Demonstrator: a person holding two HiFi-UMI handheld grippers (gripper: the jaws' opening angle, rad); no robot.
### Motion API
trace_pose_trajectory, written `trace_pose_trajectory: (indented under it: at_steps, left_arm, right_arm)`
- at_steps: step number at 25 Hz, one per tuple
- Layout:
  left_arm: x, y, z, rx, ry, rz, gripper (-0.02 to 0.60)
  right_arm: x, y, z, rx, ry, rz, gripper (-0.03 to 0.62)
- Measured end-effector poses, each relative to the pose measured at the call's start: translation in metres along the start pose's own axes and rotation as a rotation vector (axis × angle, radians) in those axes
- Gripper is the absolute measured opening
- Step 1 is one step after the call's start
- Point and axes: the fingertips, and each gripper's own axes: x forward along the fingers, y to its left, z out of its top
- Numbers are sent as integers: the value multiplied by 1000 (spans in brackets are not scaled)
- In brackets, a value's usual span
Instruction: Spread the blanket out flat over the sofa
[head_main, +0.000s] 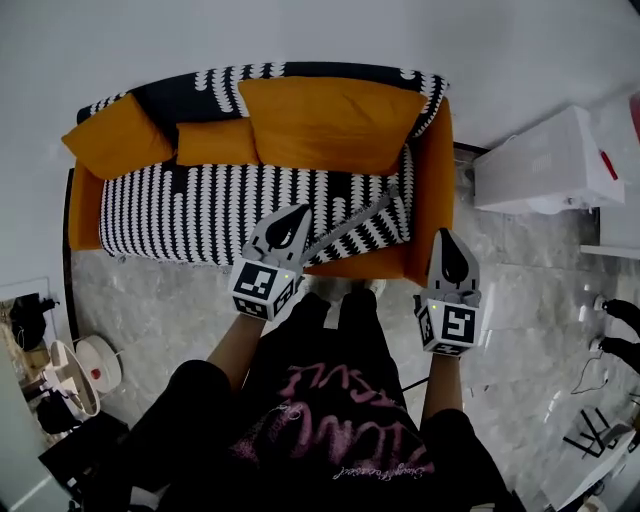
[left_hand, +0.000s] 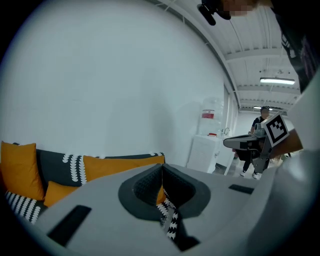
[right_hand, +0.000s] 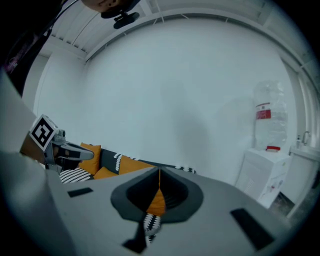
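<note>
Head view: left gripper and right gripper jaws clench the black-and-white patterned blanket edge; likely limp, light: hold corners.

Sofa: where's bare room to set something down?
Free: the blanket's left half, between cushions and front edge; floor before it. Crowded: three cushions fill the back; left gripper and right gripper hang at the front right.

Patterned blanket pinched in hand-held gripper, orange sofa behind
</note>
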Motion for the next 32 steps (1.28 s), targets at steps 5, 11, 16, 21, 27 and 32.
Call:
trace_pose_trajectory:
  at_steps: [5,11,16,21,27,32]
  left_arm:
    - [10,-1,-17,-17,35,30,11]
    - [12,6,-53,-38,90,61,11]
    - [14,3,-88,-64,134,74,11]
    - [19,-4,-131,-99,209,77,11]
    - [39,-10,-165,-112,269,51,11]
    - [58,-20,-176,-104,312,17,11]
  right_arm:
    - [13,-7,-24,22,39,38,21]
    - [29,3,-62,27,106,95,21]
    - [37,10,-94,41,141,132,21]
    - [48,4,-125,79,176,132,21]
    - [52,-1,-162,119,217,127,21]
    - [49,-13,-177,161,234,101,21]
